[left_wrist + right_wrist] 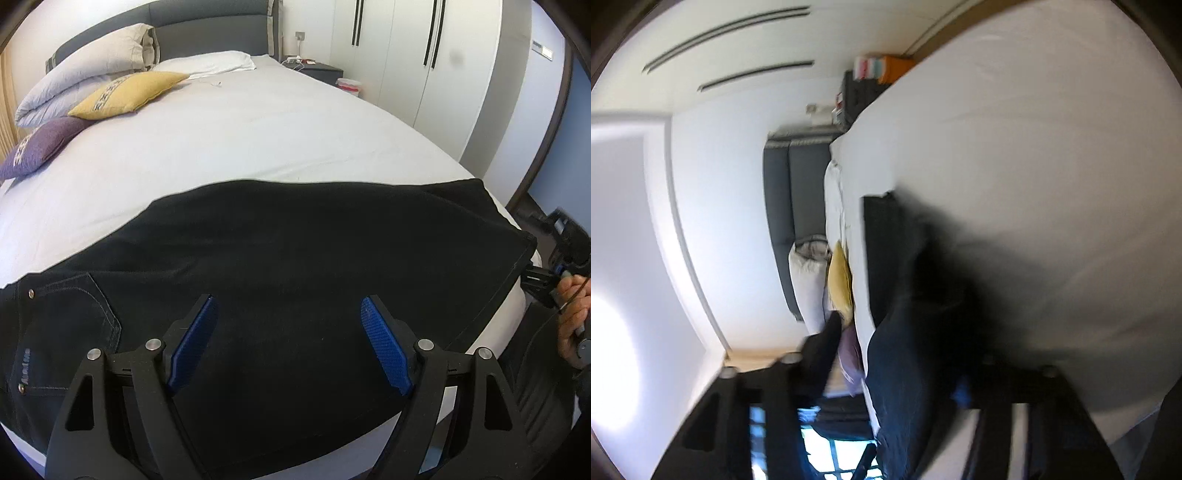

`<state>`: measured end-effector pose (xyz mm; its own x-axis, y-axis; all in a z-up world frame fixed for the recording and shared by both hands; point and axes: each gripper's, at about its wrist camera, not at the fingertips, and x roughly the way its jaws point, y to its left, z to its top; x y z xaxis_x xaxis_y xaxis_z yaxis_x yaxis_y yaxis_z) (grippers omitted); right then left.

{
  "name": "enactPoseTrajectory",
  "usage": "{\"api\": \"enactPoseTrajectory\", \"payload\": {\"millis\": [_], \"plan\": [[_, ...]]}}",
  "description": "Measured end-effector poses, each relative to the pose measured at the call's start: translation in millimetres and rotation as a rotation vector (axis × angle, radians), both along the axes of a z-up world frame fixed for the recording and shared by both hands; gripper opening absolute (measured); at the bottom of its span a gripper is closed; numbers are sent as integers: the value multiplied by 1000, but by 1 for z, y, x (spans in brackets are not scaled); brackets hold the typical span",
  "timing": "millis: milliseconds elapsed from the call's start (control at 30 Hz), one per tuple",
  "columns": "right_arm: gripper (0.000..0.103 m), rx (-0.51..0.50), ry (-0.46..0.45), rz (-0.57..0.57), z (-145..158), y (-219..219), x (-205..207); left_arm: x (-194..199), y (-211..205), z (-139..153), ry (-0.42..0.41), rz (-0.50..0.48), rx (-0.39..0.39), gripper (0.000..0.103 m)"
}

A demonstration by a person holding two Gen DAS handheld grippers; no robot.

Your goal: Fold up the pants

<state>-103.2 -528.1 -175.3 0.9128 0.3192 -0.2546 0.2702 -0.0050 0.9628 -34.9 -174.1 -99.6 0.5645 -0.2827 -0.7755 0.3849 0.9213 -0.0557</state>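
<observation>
Black pants (295, 258) lie flat across the near part of the white bed (258, 129), waistband and a back pocket (85, 306) at the left, leg hems at the right. My left gripper (288, 321) is open, its blue pads (192, 343) spread wide just above the middle of the pants, holding nothing. My right gripper (535, 280) is at the hem corner at the bed's right edge, held by a hand. The right wrist view is rolled sideways and blurred; the pants (908, 332) run between its fingers (820, 354), and whether the jaws pinch the cloth does not show.
A yellow cushion (129, 92), a purple cushion (40, 147), a folded duvet (85, 70) and a white pillow (207, 62) lie at the head of the bed. A nightstand (317, 68) and white wardrobes (424, 55) stand beyond the right side.
</observation>
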Motion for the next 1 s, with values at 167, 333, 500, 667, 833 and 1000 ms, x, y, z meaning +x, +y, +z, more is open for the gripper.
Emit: {"api": "enactPoseTrajectory", "payload": {"millis": [167, 333, 500, 667, 833, 1000], "plan": [[14, -35, 23, 22, -3, -2, 5, -10, 13, 13, -18, 0, 24, 80], [11, -94, 57, 33, 6, -2, 9, -21, 4, 23, -12, 16, 48, 80], [10, -172, 91, 43, 19, 0, 11, -17, 2, 23, 6, 39, 52, 80], [9, -242, 116, 45, 34, 3, 19, -14, 12, 21, 23, 63, 46, 80], [8, -415, 121, 75, 73, 24, 23, -16, 26, 21, 32, 87, 31, 80], [8, -841, 44, 391, 142, 131, 72, -13, 50, 19, 50, 132, 2, 80]]}}
